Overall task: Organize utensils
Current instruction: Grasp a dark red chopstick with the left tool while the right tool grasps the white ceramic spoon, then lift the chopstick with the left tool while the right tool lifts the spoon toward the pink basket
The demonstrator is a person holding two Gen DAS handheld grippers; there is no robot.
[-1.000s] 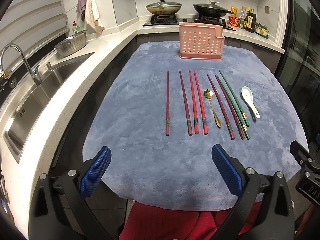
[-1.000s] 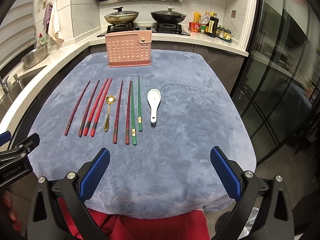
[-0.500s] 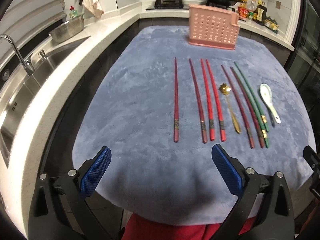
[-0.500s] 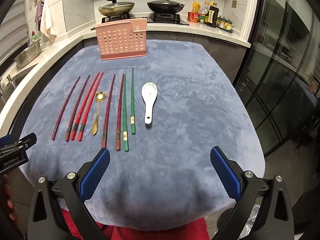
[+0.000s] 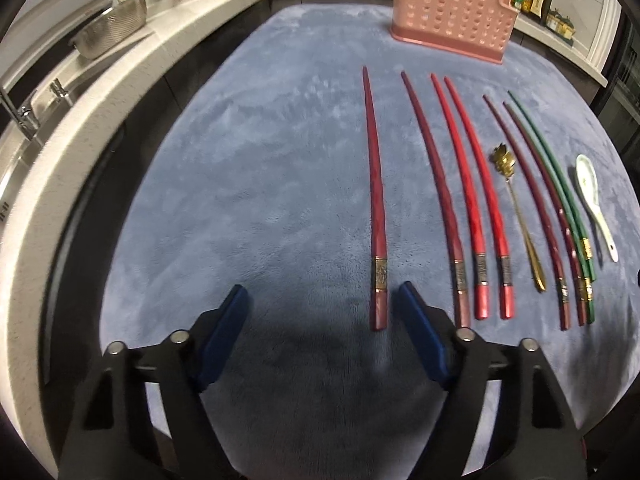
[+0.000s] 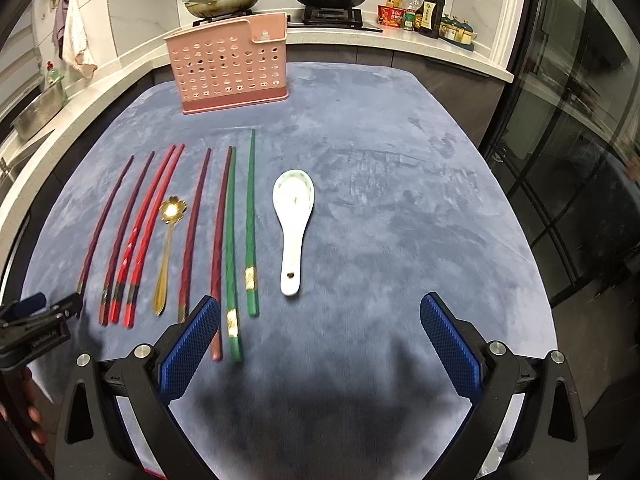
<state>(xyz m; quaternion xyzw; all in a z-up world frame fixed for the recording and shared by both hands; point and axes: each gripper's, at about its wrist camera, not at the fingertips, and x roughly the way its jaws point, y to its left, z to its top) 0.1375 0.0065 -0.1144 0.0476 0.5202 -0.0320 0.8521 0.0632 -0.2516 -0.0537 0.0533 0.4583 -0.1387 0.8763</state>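
Both grippers have dropped lower and closer to the blue cloth [image 6: 400, 200] than a second ago. Left gripper [image 5: 322, 300] has narrowed to a medium gap and holds nothing; its right pad sits just beside the butt end of the leftmost dark red chopstick [image 5: 376, 200], which lies outside the gap. Right gripper [image 6: 318, 312] is spread wide and empty, below the white ceramic spoon [image 6: 294, 224]. Every utensil lies flat in a row in front of the pink perforated holder [image 6: 230, 66], farthest from it at their butt ends: dark red, bright red [image 5: 476, 200] and green chopsticks [image 6: 250, 220], plus a gold spoon [image 6: 168, 240]. Nothing is sorted yet; a first pickup looks close.
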